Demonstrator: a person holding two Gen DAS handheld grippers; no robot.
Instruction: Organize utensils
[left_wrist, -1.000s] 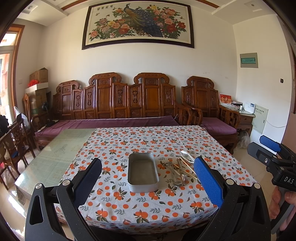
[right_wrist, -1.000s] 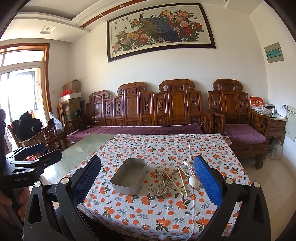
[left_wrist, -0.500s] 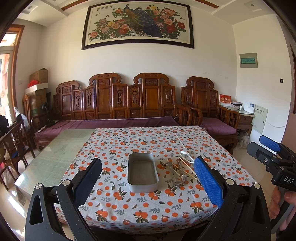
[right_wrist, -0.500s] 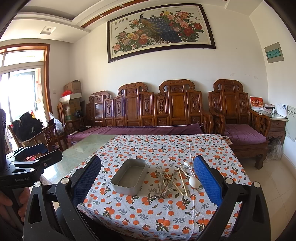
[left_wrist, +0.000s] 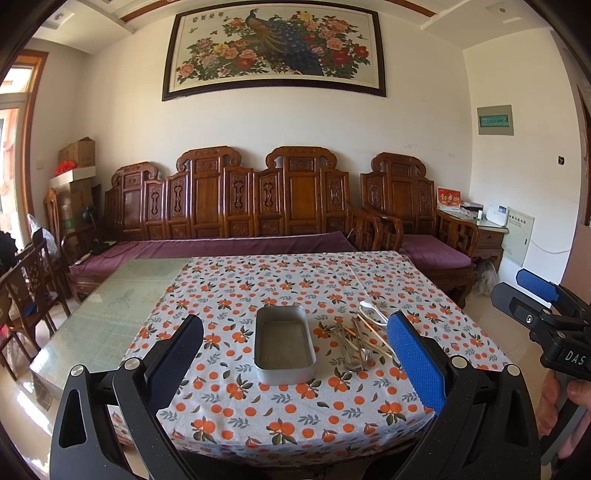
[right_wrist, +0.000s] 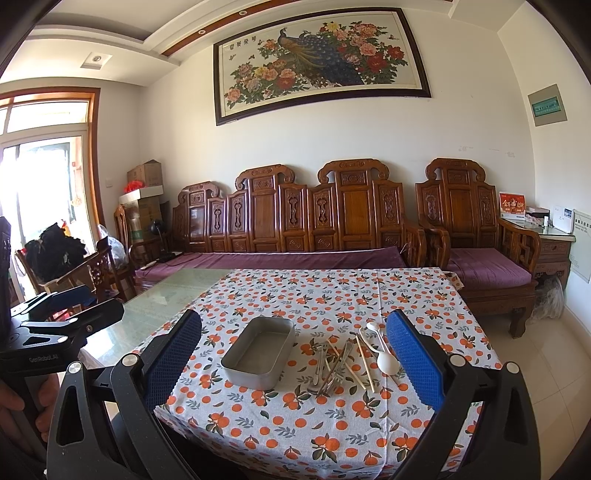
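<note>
An empty rectangular metal tray (left_wrist: 283, 344) (right_wrist: 258, 350) sits on a table with an orange-patterned tablecloth (left_wrist: 280, 413) (right_wrist: 295, 417). To its right lies a loose pile of utensils (left_wrist: 357, 343) (right_wrist: 341, 363): metal forks and a spoon, wooden chopsticks (right_wrist: 364, 360) and white plastic spoons (right_wrist: 386, 360). My left gripper (left_wrist: 295, 350) is open and empty, held back from the table's near edge. My right gripper (right_wrist: 295, 350) is open and empty too, also short of the table. Each shows at the other view's edge.
The left part of the table is bare glass (left_wrist: 103, 317). A carved wooden sofa with purple cushions (left_wrist: 236, 221) stands behind the table, an armchair (left_wrist: 417, 229) and side table at the right, wooden chairs (left_wrist: 26, 291) at the left.
Both grippers have barely shifted; the right wrist view has edged slightly toward the table. Nothing on the table moved.
</note>
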